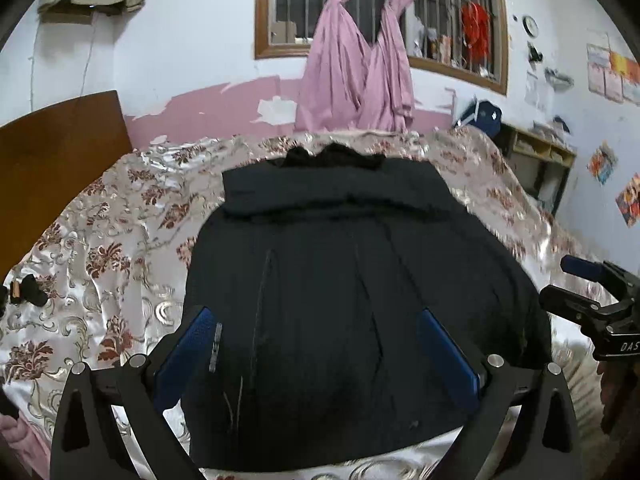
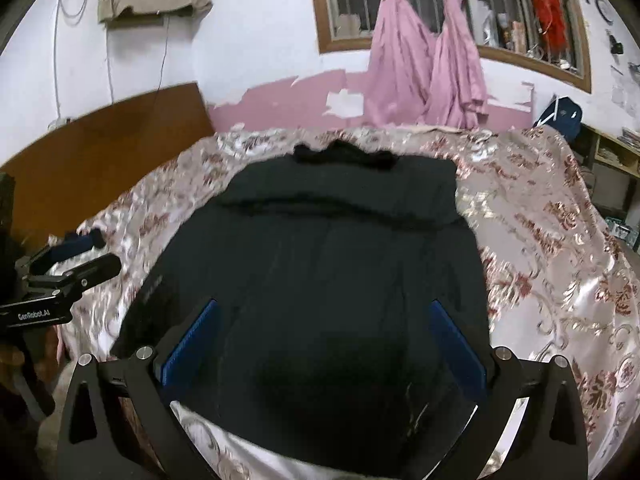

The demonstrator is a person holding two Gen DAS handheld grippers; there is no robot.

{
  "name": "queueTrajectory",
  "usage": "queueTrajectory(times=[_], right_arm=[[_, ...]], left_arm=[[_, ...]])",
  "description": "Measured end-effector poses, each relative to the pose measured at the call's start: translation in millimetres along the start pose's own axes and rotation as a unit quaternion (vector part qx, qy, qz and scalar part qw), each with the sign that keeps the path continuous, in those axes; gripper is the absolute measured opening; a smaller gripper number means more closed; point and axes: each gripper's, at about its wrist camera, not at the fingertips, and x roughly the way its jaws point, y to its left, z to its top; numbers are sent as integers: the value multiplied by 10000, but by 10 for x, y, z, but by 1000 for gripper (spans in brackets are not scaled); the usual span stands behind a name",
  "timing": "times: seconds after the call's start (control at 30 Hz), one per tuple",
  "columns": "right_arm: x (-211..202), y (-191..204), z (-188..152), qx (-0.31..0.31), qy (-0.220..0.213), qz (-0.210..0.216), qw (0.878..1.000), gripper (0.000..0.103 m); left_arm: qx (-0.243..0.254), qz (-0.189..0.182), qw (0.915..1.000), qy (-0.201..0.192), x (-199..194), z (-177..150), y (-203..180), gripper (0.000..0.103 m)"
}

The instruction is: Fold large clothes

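Note:
A large black garment [image 1: 344,280] lies flat on the floral bedspread [image 1: 100,240], its far end folded over with a dark collar edge at the top. It also shows in the right wrist view [image 2: 332,272]. My left gripper [image 1: 320,320] is open, its blue pads wide apart above the garment's near part, holding nothing. My right gripper [image 2: 324,312] is open too, hovering over the near part of the garment. The right gripper appears at the right edge of the left wrist view [image 1: 592,292]; the left gripper appears at the left edge of the right wrist view [image 2: 72,264].
A wooden headboard [image 1: 60,152] stands at the left of the bed. Pink curtains [image 1: 356,72] hang at a barred window behind. A small dark object [image 1: 28,288] lies on the bedspread at the left. Shelves [image 1: 540,160] stand at the right.

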Motion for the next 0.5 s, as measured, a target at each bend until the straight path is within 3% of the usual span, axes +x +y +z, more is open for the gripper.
queueTrajectory(times=[0.23, 0.5], right_arm=[[92, 79, -466, -77, 368, -23, 9993, 101], [152, 80, -744, -133, 722, -168, 9972, 101]], left_arm=[[176, -17, 9994, 286, 111, -334, 26, 103], [344, -37, 9974, 636, 118, -722, 43, 103]])
